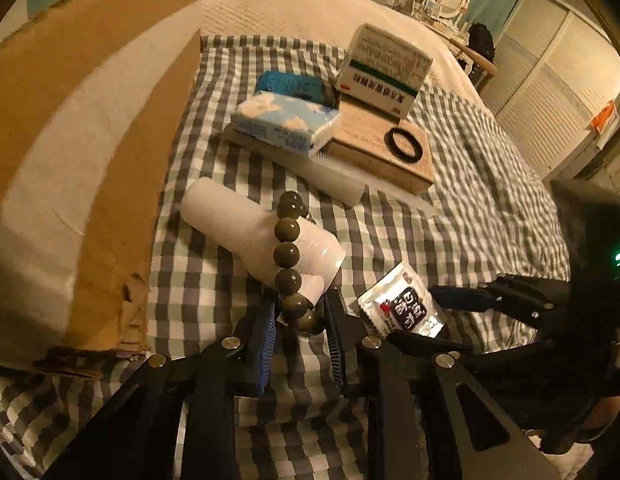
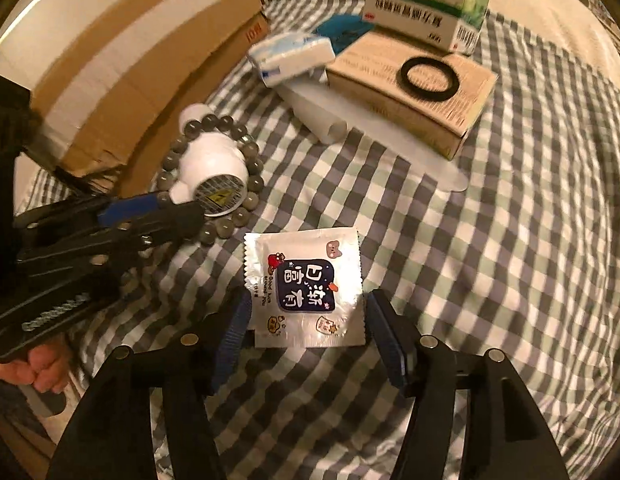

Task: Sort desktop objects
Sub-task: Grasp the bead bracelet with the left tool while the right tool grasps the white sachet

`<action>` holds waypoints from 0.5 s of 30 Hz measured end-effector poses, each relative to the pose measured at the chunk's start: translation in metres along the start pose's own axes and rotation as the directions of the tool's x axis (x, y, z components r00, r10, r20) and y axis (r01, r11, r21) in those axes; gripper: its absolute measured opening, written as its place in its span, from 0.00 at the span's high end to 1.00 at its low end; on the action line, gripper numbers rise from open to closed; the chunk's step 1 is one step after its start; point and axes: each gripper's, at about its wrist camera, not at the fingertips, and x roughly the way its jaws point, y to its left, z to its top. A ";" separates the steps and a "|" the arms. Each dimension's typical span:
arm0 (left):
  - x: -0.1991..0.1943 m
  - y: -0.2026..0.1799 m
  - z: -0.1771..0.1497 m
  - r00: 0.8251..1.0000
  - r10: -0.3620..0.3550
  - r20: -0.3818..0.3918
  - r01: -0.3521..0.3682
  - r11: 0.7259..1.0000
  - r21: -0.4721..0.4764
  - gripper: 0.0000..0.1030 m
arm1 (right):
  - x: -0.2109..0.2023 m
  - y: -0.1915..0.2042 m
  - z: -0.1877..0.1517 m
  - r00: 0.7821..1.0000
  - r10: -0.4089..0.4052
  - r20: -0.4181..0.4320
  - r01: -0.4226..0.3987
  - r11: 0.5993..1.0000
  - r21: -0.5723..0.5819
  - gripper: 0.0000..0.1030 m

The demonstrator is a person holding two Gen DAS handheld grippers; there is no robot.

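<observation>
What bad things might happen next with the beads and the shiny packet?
1. The bead bracelet is looped around the white bottle while the left tongs pinch it. Pulling might drag or roll the bottle along.
2. The right tongs stand open around the flat packet. Closing could crumple it or slip off its thin edges.
3. Both tongs work close together, so they might bump.

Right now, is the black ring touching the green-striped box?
Apart. The right wrist view shows tan carton top between the black ring and the green-striped box.
</observation>
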 end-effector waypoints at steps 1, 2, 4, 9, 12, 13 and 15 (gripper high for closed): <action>-0.003 0.000 0.002 1.000 -0.009 0.012 0.009 1.000 -0.004 0.76 | 0.002 0.001 0.001 1.000 0.000 0.001 0.000 1.000 -0.003 0.42; -0.006 0.000 0.003 1.000 -0.012 0.019 0.012 1.000 -0.004 0.76 | 0.003 0.001 0.001 1.000 -0.001 0.003 0.001 1.000 -0.007 0.43; -0.011 -0.001 0.007 0.999 -0.014 0.037 0.014 1.000 -0.003 0.63 | 0.006 0.003 0.002 1.000 -0.015 0.000 0.015 1.000 -0.018 0.52; -0.015 -0.002 0.012 0.997 -0.038 0.063 0.038 0.999 -0.006 0.51 | 0.024 0.024 0.016 0.998 -0.060 -0.011 0.059 0.998 -0.036 0.82; -0.008 -0.005 0.012 0.998 0.012 0.054 -0.014 0.999 0.041 0.74 | 0.024 0.022 0.017 0.998 -0.056 -0.013 0.056 0.998 -0.004 0.88; -0.005 -0.004 0.012 0.999 0.028 0.041 -0.030 0.998 0.050 0.82 | 0.019 0.016 0.015 0.999 -0.050 -0.011 0.050 0.999 0.007 0.88; -0.002 0.000 0.011 0.999 0.019 0.025 -0.020 0.999 0.033 0.86 | 0.017 0.018 0.012 0.999 -0.035 -0.015 0.036 0.999 0.012 0.89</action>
